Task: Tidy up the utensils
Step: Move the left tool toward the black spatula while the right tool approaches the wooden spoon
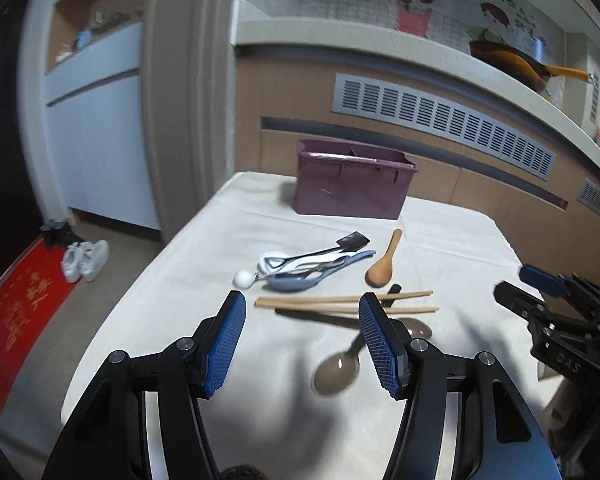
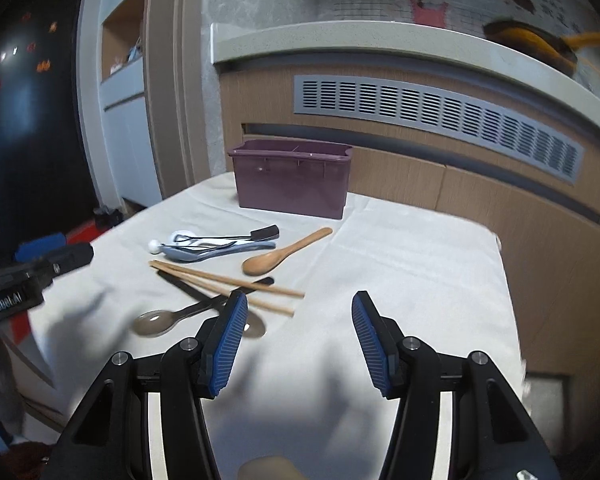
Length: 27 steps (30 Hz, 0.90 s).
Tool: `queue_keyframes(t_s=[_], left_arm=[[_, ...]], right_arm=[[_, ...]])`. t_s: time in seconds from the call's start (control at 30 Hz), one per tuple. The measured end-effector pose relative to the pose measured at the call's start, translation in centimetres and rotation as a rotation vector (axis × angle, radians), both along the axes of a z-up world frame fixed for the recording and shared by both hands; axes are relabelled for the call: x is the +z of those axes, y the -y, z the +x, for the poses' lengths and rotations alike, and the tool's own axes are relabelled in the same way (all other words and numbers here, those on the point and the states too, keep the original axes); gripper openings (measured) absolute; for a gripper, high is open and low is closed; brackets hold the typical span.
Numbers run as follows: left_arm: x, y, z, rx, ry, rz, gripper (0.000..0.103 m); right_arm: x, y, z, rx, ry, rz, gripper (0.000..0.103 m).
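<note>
A purple divided utensil box (image 1: 354, 184) (image 2: 294, 178) stands at the table's far side. In front of it lie a wooden spoon (image 1: 382, 266) (image 2: 284, 254), a pair of wooden chopsticks (image 1: 340, 302) (image 2: 224, 282), two metal spoons with dark handles (image 1: 338, 366) (image 2: 168, 320), and a pile of blue, white and black utensils (image 1: 312, 266) (image 2: 216, 244). My left gripper (image 1: 302, 316) is open and empty, just short of the chopsticks. My right gripper (image 2: 300, 316) is open and empty, right of the metal spoons; it also shows in the left wrist view (image 1: 540, 292).
The table wears a white cloth (image 2: 412, 264) with its edges close on the left and right. A wood-panelled counter with a grey vent (image 1: 440, 120) runs behind. A pan (image 1: 512, 62) sits on the counter. Shoes (image 1: 86, 260) and a red mat (image 1: 20, 312) lie on the floor at left.
</note>
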<state>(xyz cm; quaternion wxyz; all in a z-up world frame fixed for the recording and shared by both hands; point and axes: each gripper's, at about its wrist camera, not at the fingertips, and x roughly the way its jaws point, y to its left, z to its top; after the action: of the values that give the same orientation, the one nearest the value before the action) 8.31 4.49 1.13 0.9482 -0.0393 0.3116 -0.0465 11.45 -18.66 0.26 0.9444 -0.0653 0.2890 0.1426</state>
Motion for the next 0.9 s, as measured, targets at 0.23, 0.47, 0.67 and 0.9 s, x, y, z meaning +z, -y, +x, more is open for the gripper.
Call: queue_keyframes(t_s=[0.23, 0.47, 0.67, 0.9], left_arm=[[-0.8, -2.2, 6.7, -0.066, -0.077, 0.012, 0.06], [-2.2, -6.4, 10.5, 0.034, -0.123, -0.021, 0.06], [-2.6, -8.7, 10.5, 0.072, -0.103, -0.054, 0.06], [-5.7, -6.2, 10.9, -0.093, -0.239, -0.08, 0.06]], right_arm=[[-1.3, -1.9, 7.0, 0.127, -0.129, -0.003, 0.049], [-3.5, -5.4, 9.2, 0.376, -0.237, -0.026, 0.049], [-4.2, -7.9, 10.9, 0.418, -0.282, -0.072, 0.04], [-5.1, -6.4, 12.4, 0.318, -0.301, -0.087, 0.04]])
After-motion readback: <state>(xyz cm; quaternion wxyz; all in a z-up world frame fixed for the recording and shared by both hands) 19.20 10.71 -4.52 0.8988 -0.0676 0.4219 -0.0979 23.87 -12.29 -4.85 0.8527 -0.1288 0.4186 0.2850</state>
